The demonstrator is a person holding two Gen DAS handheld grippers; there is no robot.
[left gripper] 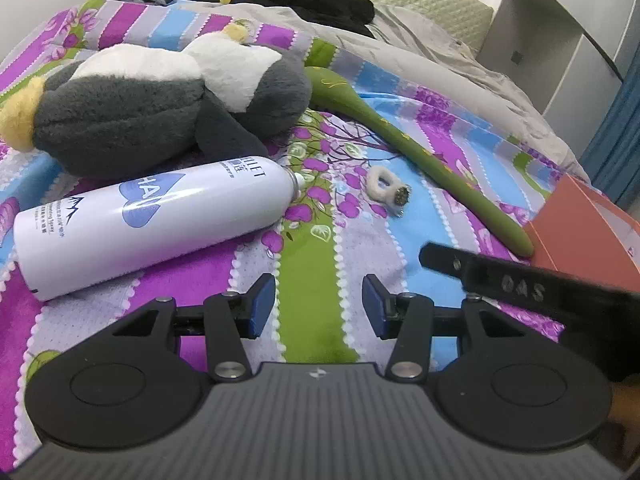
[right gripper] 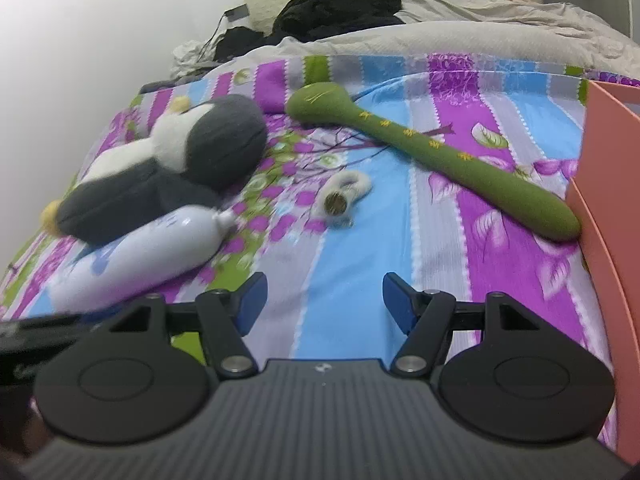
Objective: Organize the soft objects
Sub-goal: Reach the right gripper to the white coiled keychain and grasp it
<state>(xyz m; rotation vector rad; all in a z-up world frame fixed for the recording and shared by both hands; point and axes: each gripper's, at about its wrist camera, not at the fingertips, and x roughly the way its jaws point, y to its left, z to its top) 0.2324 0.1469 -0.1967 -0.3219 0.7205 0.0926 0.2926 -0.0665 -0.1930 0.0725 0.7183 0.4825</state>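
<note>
A grey-white plush (left gripper: 160, 100) is lying on the bed (left gripper: 320, 240), touching a white spray can (left gripper: 152, 224); a green snake toy (left gripper: 420, 152) is reaching an orange box (left gripper: 580, 224). Left tool (left gripper: 319, 306) and right tool (right gripper: 324, 304) are both hovering wide open, empty.

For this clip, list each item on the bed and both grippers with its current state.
left gripper: open, empty
right gripper: open, empty
plush penguin: lying on its side
spray bottle: lying down, capless
green plush snake: stretched out, tail against the orange box
white fuzzy ring: lying flat
</note>
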